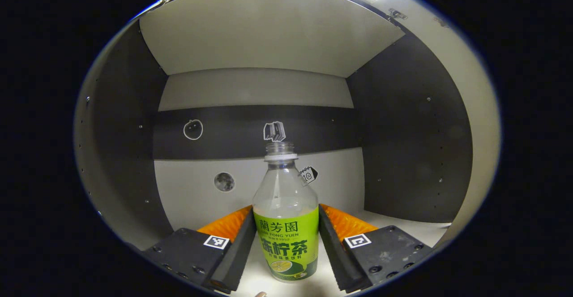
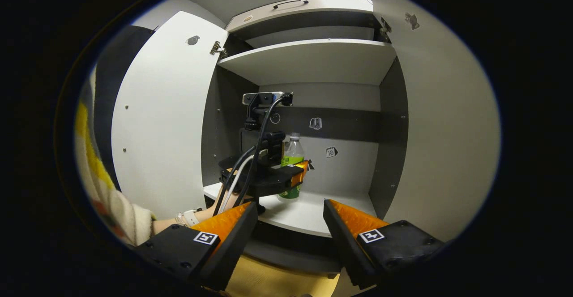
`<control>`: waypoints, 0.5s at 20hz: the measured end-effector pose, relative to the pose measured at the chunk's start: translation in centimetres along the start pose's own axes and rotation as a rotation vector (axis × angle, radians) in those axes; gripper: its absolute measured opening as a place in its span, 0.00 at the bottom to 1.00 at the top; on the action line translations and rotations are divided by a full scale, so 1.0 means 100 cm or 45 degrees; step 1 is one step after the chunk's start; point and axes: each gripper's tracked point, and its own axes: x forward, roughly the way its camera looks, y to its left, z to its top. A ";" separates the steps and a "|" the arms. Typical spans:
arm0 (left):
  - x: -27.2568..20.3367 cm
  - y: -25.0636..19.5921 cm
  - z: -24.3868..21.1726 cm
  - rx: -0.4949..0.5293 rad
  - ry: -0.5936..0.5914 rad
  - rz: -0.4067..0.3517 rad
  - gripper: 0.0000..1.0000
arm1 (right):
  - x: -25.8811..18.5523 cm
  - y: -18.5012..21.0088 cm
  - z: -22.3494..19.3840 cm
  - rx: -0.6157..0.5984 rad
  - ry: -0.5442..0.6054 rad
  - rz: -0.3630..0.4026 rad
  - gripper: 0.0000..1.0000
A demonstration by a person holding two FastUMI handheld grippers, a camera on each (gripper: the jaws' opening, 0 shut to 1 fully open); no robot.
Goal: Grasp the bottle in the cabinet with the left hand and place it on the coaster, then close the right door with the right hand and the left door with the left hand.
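Bottle [image 1: 285,225] lower centre, uncapped, nearly empty: light, thin-walled, crushable. Gripped at label band by left claw [image 1: 286,238]. Right claw [image 2: 290,225] released, lower centre.

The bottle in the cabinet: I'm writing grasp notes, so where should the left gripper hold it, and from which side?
Grip the bottle on its labelled lower body, coming straight in from the cabinet's open front. It stands upright on the shelf; that section is straight-sided and wider than the neck. The left gripper already has its fingers flanking the label.
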 end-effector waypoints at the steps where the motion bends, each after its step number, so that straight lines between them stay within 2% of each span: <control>1: -0.003 0.000 0.004 -0.006 -0.003 0.004 0.78 | -0.002 -0.001 0.001 -0.001 -0.004 -0.004 0.98; 6: -0.042 -0.001 0.036 -0.026 -0.059 -0.006 0.78 | -0.017 -0.004 0.012 -0.002 -0.038 -0.051 0.98; 10: -0.092 -0.003 0.057 -0.076 -0.077 -0.027 0.79 | -0.037 -0.007 0.019 -0.016 -0.056 -0.109 0.98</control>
